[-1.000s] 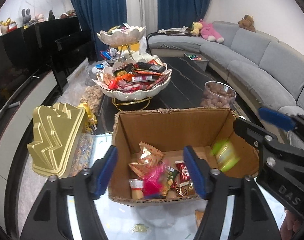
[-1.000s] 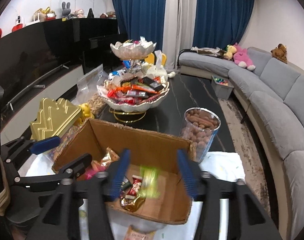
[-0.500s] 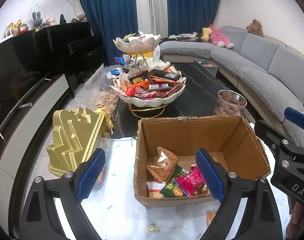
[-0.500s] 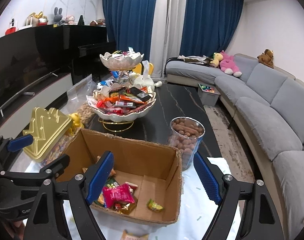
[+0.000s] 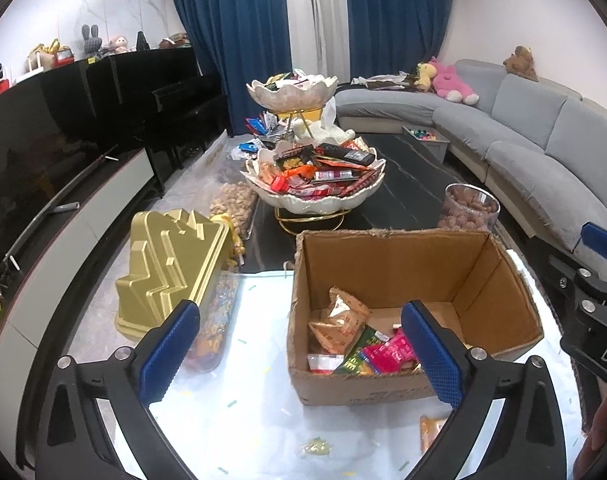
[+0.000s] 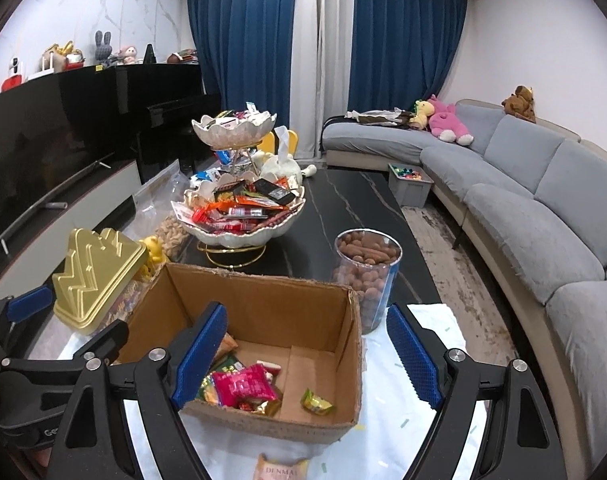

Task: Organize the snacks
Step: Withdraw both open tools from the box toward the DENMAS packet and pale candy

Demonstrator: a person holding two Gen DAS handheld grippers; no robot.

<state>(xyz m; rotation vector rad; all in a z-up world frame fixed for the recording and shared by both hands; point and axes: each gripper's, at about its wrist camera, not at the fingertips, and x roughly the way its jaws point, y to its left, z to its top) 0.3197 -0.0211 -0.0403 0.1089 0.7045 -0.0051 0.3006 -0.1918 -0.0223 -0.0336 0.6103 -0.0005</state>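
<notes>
Left wrist view: left gripper (image 5: 303,354) and right gripper (image 6: 307,354) opening, empty, over cardboard box (image 5: 387,264) at lower centre holding snack packets (image 5: 387,350)

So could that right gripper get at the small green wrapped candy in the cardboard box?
Probably yes: the green candy lies alone on the box floor, the top open, the right gripper opening, empty, just above.

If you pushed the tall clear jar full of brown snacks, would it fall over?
Probably it would slide before tipping: the clear jar looks nearly full to the brim, so likely heavy. It is taller than wide, so a push near the rim might topple it. With no lid visible, the snacks would likely spill onto the dark table.
</notes>
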